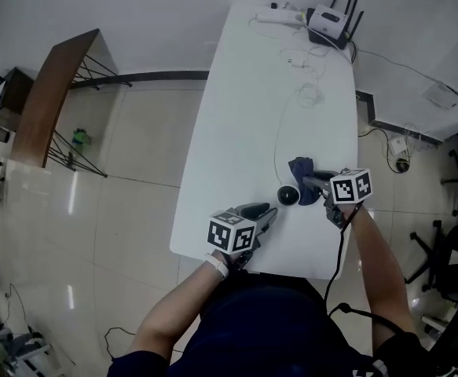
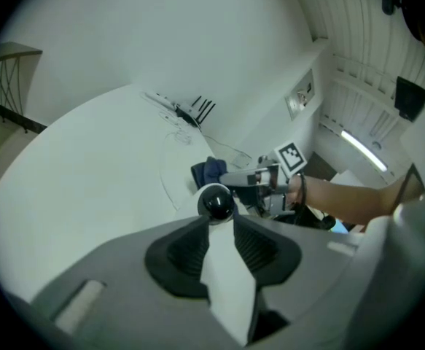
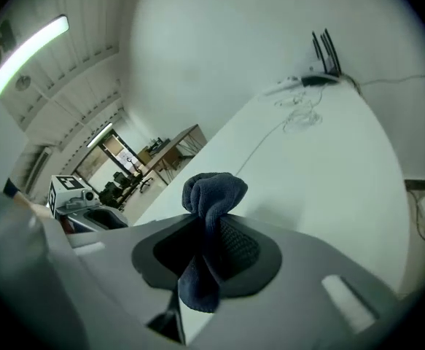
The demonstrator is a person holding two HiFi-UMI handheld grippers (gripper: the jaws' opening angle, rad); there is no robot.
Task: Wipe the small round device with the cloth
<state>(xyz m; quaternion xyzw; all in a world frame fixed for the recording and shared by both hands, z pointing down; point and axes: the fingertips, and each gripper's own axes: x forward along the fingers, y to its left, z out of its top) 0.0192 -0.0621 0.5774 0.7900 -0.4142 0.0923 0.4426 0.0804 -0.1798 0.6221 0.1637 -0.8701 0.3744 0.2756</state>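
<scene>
The small round device (image 1: 288, 195), a black dome in a white ring, stands near the front of the white table (image 1: 244, 116). In the left gripper view the device (image 2: 216, 203) sits right at the jaw tips, and my left gripper (image 2: 217, 221) is shut on its sides. That gripper (image 1: 273, 210) reaches in from the lower left. My right gripper (image 3: 211, 221) is shut on a bunched dark blue cloth (image 3: 213, 188). The cloth (image 1: 301, 169) hangs just right of and behind the device, close to it; contact cannot be told. The right gripper (image 1: 308, 183) comes in from the right.
A thin cable (image 1: 276, 144) runs from the device toward the far end, where a router (image 1: 328, 23), a power strip (image 1: 280, 16) and loose wires (image 1: 309, 94) lie. A wooden desk (image 1: 52, 93) stands on the left, office chairs (image 1: 456, 250) on the right.
</scene>
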